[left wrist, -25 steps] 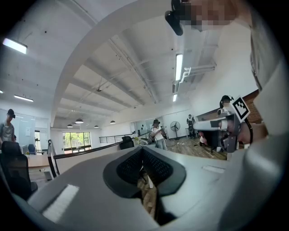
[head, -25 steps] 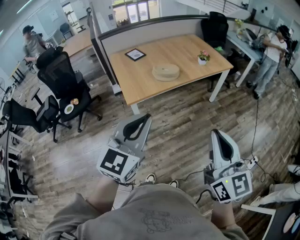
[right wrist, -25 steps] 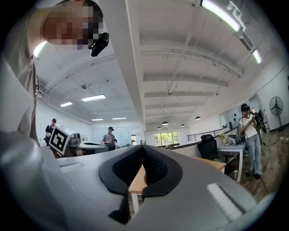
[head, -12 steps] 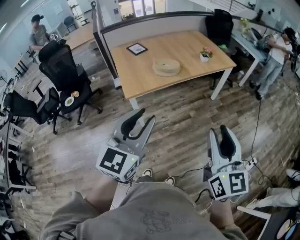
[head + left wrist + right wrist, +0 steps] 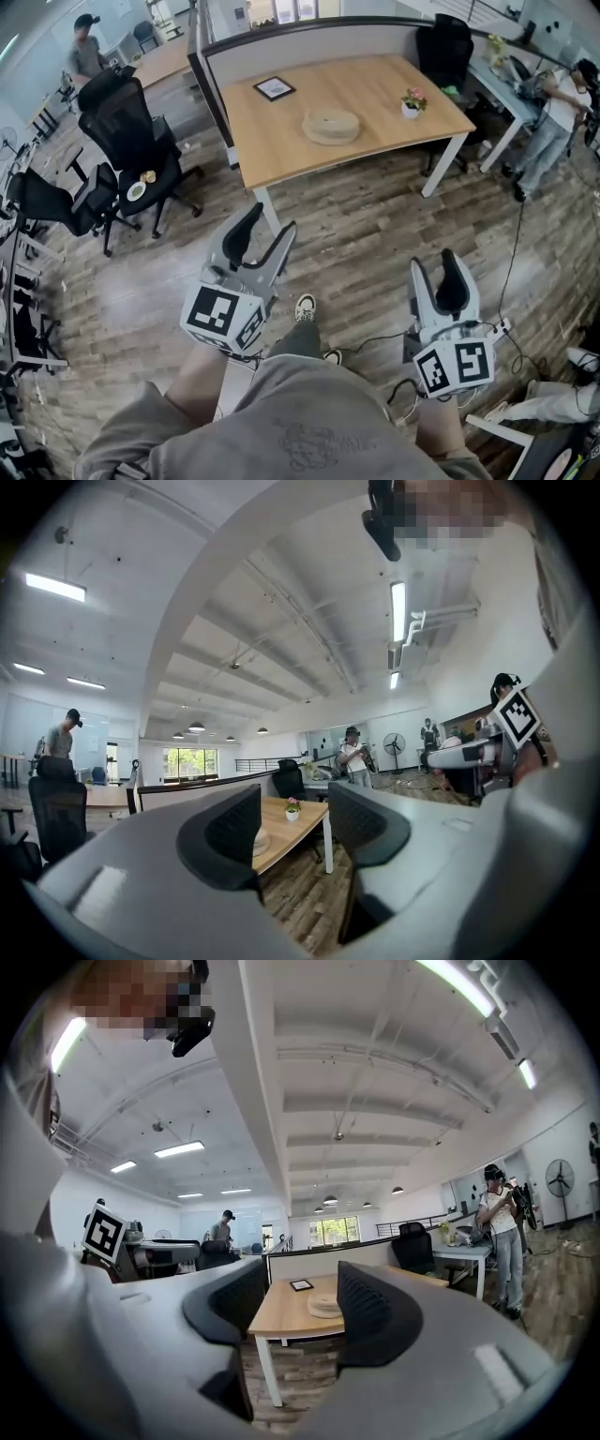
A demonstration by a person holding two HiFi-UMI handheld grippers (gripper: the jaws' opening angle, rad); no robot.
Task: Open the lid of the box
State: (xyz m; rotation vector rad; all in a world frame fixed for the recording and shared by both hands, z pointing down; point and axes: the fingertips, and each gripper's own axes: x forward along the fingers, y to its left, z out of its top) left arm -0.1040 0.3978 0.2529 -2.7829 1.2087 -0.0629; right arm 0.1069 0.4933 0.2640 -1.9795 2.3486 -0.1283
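Observation:
The box (image 5: pixel 330 125) is a low, round, pale wooden one with its lid on. It sits mid-table on the wooden desk (image 5: pixel 281 150), far ahead of both grippers. It shows small and distant between the jaws in the left gripper view (image 5: pixel 260 841) and in the right gripper view (image 5: pixel 324 1305). My left gripper (image 5: pixel 265 234) (image 5: pixel 295 822) hangs over the wood floor, its jaws opening with nothing between them. My right gripper (image 5: pixel 434 278) (image 5: pixel 298 1309) is held lower right, jaws also opening and empty.
A framed picture (image 5: pixel 274 88) and a small flower pot (image 5: pixel 411 101) also stand on the desk. Black office chairs (image 5: pixel 122 141) stand to the left, one holding a plate (image 5: pixel 138 190). A cable (image 5: pixel 375 342) runs across the floor. One person (image 5: pixel 86 52) stands far left, another (image 5: pixel 553 112) far right.
Both grippers' jaws went from shut to spread apart. The left gripper drifted left, and a shoe stepped forward between the grippers.

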